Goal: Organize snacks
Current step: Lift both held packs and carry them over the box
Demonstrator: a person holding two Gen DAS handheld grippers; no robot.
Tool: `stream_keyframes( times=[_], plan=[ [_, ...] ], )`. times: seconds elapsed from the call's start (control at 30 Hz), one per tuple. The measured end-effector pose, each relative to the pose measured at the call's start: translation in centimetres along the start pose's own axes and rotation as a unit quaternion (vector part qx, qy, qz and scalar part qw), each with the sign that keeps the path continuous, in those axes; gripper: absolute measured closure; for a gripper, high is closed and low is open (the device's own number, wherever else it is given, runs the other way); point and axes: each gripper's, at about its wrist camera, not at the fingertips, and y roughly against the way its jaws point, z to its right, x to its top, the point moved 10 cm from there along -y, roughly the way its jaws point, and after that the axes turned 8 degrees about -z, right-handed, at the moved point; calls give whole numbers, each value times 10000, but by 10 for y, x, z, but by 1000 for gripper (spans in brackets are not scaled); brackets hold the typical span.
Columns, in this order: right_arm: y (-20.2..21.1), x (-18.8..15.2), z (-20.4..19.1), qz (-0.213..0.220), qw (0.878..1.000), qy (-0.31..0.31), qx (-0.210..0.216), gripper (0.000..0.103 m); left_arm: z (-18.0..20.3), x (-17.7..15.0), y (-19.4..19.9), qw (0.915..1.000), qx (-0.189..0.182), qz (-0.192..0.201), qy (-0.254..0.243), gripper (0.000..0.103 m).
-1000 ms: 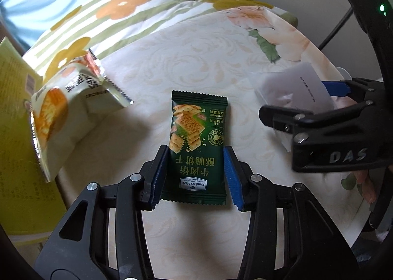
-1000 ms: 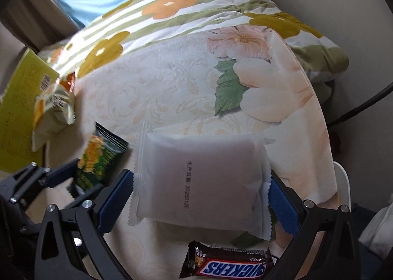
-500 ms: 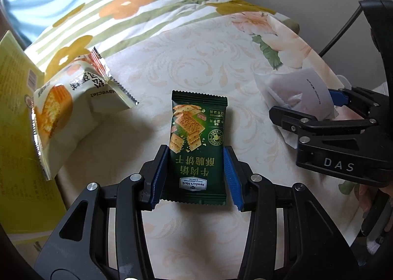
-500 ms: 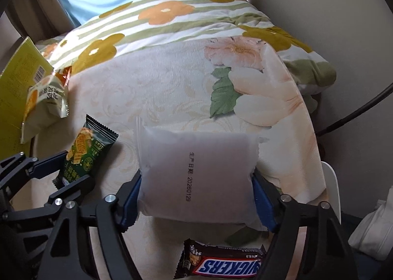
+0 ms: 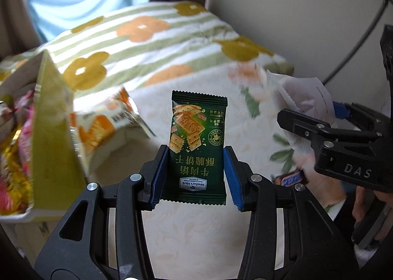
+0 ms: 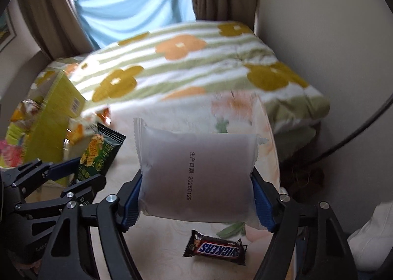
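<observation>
left hand-held gripper (image 5: 195, 177) clamped on green cracker packet (image 5: 198, 147), right hand-held gripper (image 6: 197, 199) clamped on white pouch (image 6: 196, 174), snickers bar (image 6: 216, 248) lying below on bed (image 6: 172, 118)

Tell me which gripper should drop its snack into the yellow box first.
Left. The left gripper holds the green cracker packet right beside the open yellow box. The right gripper, holding the white packet, sits farther away.
</observation>
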Motion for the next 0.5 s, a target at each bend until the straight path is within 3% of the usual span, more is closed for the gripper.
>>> stream_keyframes(
  times=[0.23, 0.5],
  plan=[
    [52, 27, -33, 446, 9969, 486, 427, 31, -25, 17, 74, 9965, 273, 587, 522, 62],
    [86, 51, -106, 681, 9894, 883, 926, 31, -102, 22, 141, 9874, 598, 1000, 1073, 62]
  ],
)
